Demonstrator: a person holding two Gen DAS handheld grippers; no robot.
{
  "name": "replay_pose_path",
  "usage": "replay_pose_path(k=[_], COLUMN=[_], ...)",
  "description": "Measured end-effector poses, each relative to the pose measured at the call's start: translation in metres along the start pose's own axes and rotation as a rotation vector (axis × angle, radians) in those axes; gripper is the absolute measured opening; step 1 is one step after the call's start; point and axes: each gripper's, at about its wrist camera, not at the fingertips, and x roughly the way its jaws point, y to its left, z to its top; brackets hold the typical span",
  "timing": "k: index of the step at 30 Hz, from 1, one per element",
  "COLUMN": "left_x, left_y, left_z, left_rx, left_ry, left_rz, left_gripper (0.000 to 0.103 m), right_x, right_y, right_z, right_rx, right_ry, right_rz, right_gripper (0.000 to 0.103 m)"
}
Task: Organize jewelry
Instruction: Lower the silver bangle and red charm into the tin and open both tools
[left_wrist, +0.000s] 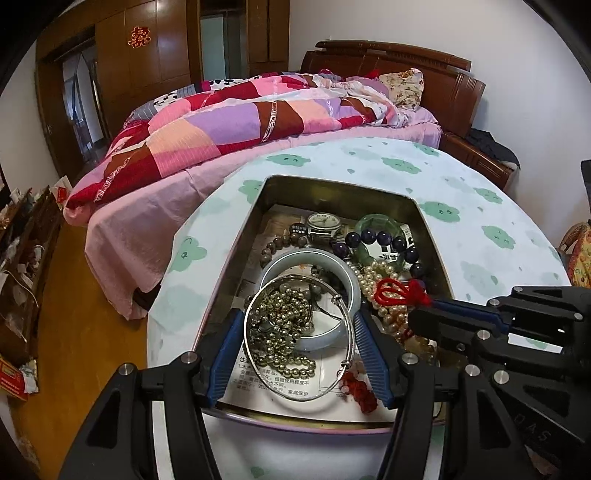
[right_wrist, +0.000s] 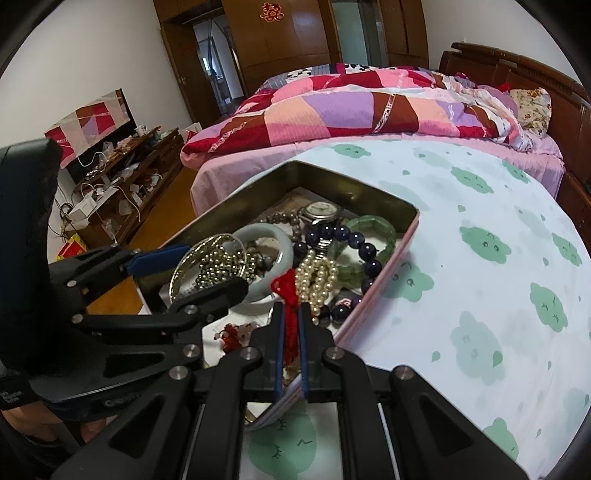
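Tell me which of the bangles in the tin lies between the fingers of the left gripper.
The thin silver wire bangle, looped around the metallic beads. The pale jade bangle lies behind it, and the green one lies farther back.

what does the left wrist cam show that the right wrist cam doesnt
Only the left wrist view shows the left gripper open, its fingers either side of the thin silver bangle, plus printed paper beneath.

Only the right wrist view shows the right gripper shut on the red knotted cord, and a cluttered wooden shelf.

Both show the metal tin, watch, pearl strand, dark bead bracelet and bed.
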Motion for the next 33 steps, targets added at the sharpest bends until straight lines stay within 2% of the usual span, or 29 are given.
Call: replay_pose_path(k=[33], left_x=[-0.0024], left_y=[-0.0012], left_z=[-0.0038], left_rx=[0.042], left_ry=[0.013], left_rz=[0.052], left_gripper=[0.064], right_x=[0.0029], right_y=[-0.0048], right_z=[0.0009], right_rx=[0.002], right_ry=[-0.013], right_rz=[0.006], right_gripper=[0.011])
